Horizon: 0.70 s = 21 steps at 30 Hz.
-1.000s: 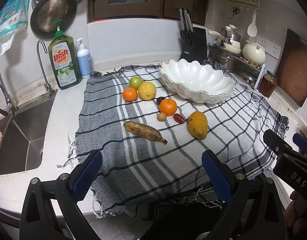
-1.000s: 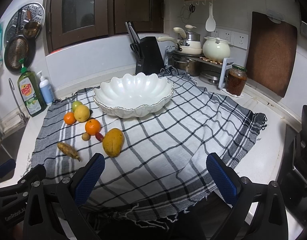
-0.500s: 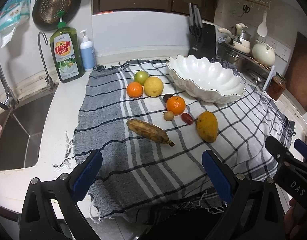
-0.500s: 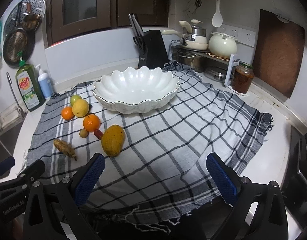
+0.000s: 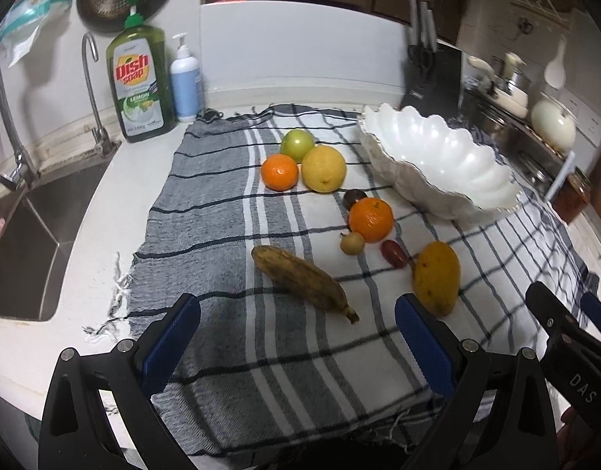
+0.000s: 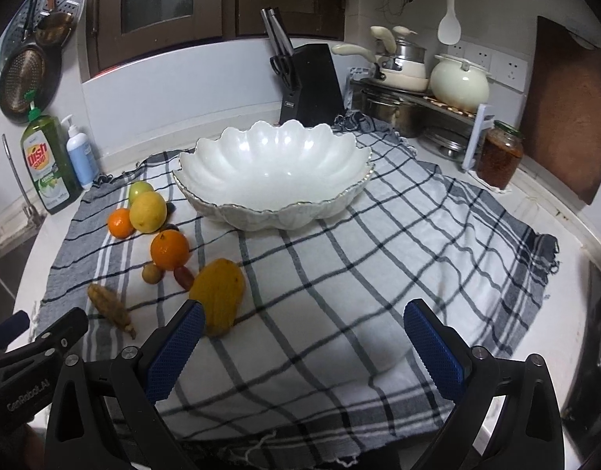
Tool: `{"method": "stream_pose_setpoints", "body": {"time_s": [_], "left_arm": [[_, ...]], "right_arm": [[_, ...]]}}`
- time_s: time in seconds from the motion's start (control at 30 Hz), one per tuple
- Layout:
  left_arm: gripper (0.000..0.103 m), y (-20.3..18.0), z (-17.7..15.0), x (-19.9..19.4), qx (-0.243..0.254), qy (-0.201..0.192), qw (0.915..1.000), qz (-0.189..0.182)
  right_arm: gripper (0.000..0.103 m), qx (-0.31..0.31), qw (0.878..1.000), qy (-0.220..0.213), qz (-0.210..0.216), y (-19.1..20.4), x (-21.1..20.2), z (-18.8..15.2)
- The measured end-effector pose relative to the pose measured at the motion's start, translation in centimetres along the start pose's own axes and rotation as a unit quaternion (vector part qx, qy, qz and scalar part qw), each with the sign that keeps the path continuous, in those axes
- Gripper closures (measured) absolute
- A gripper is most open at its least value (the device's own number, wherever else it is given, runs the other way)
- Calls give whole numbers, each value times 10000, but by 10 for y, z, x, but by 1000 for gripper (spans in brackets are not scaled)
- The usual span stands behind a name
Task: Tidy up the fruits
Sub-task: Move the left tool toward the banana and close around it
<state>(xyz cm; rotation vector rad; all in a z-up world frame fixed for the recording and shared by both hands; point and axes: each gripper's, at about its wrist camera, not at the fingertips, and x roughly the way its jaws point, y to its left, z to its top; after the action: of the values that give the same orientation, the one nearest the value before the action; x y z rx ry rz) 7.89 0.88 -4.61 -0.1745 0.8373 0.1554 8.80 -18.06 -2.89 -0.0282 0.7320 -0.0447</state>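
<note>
Left wrist: left tongs agape, hovering before banana.

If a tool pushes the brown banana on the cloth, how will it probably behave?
The banana is heavily browned, so it is probably soft and bruises easily. Its long, curved shape would likely pivot rather than roll. The checked cloth beneath may wrinkle.

- White scalloped bowl, upright and empty, far ahead between the right jaws.
- Yellow mango lies just beside the right gripper's left jaw tip.
- Browned banana lies ahead between the left jaws.
- Two oranges, lemon, green apple and small fruits farther ahead.
</note>
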Motion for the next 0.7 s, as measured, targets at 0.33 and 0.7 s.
{"method": "stream_pose_setpoints", "body": {"time_s": [0.33, 0.7], "left_arm": [[4, 7, 17, 35, -620, 116, 9969, 461], [8, 5, 19, 65, -733, 438, 9914, 988]], "right_arm": [[0, -47, 9999, 28, 145, 13, 34, 18], [0, -83, 9990, 421, 113, 19, 69, 23]]}}
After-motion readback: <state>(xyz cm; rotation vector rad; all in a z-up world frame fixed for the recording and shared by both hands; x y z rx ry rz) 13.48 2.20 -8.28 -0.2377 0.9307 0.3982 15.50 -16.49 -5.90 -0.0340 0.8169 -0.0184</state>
